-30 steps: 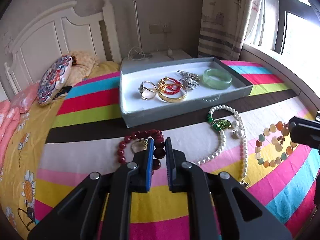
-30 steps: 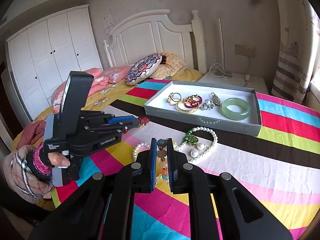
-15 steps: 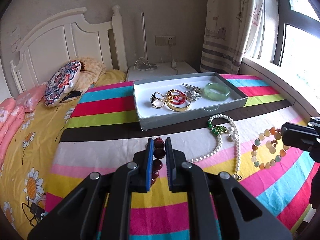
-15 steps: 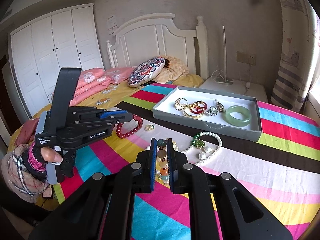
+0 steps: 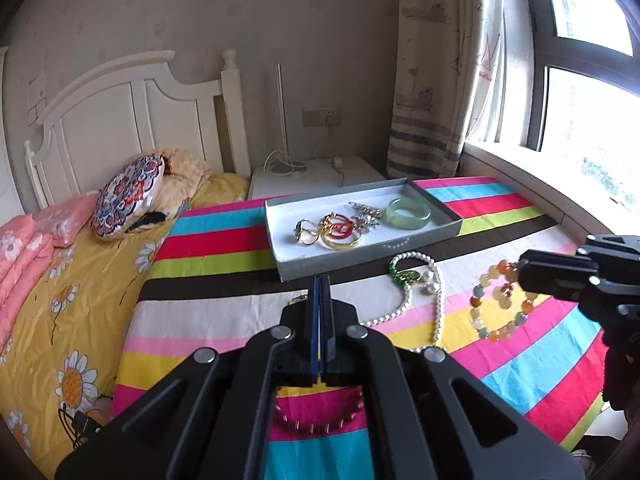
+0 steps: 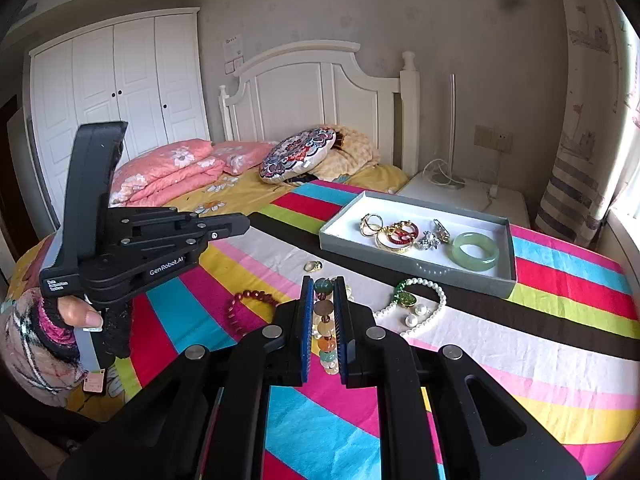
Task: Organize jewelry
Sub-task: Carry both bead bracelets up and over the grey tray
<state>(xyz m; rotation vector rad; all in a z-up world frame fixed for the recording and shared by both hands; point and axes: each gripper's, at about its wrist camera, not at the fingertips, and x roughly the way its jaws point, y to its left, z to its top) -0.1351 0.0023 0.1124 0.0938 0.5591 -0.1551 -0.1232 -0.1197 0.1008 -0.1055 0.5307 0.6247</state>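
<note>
A bed spread with a striped blanket fills the room, its white headboard against the far wall, a wardrobe at one side and a curtained window at the other. A grey tray near the blanket's far edge holds rings, bangles and a jade bangle. A pearl necklace lies just before the tray's near wall; a red bead bracelet lies loose mid-blanket. The left gripper is fully closed, holding nothing. The right gripper pinches a multicoloured bead bracelet.
</note>
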